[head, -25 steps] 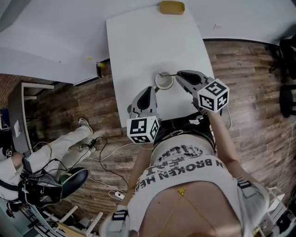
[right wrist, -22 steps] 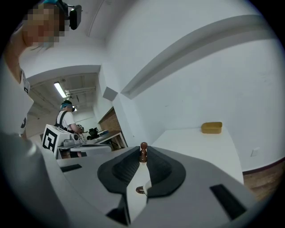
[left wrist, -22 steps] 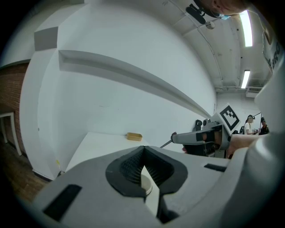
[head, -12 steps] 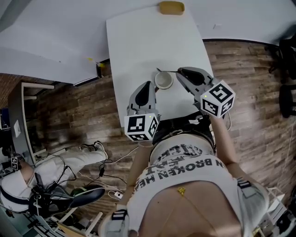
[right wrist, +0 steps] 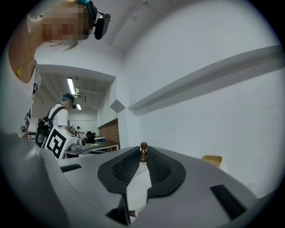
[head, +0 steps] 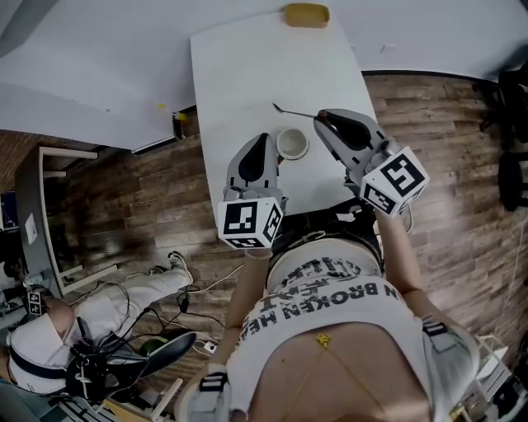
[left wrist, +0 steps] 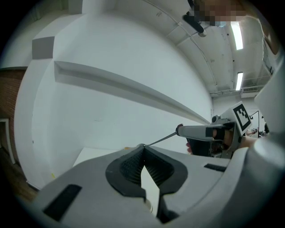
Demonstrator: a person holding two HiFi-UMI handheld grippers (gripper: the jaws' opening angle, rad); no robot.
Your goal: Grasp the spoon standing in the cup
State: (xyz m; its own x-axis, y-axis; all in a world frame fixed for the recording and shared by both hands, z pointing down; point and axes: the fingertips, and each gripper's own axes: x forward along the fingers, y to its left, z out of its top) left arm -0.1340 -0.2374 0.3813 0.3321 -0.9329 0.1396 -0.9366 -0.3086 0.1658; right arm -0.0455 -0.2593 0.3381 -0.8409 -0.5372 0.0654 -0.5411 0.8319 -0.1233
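A white cup (head: 292, 143) stands on the white table (head: 247, 74) near its front edge. A thin metal spoon (head: 293, 110) hangs level above the table, just behind the cup and clear of it. My right gripper (head: 318, 118) is shut on its handle end. In the right gripper view the brown handle knob (right wrist: 143, 152) sits pinched between the pads. In the left gripper view the spoon (left wrist: 162, 138) sticks out of the right gripper (left wrist: 200, 132). My left gripper (head: 265, 138) sits just left of the cup, its tips (left wrist: 142, 147) touching with nothing seen between them.
A small yellow object (head: 307, 13) lies at the table's far edge. Wooden floor surrounds the table. A person (head: 107, 305) sits low at the left among cables (head: 190, 272). A white wall runs behind the table.
My right gripper has drawn the spoon out of the cup and carried it away from me, behind the cup. The left gripper has shifted slightly beside the cup.
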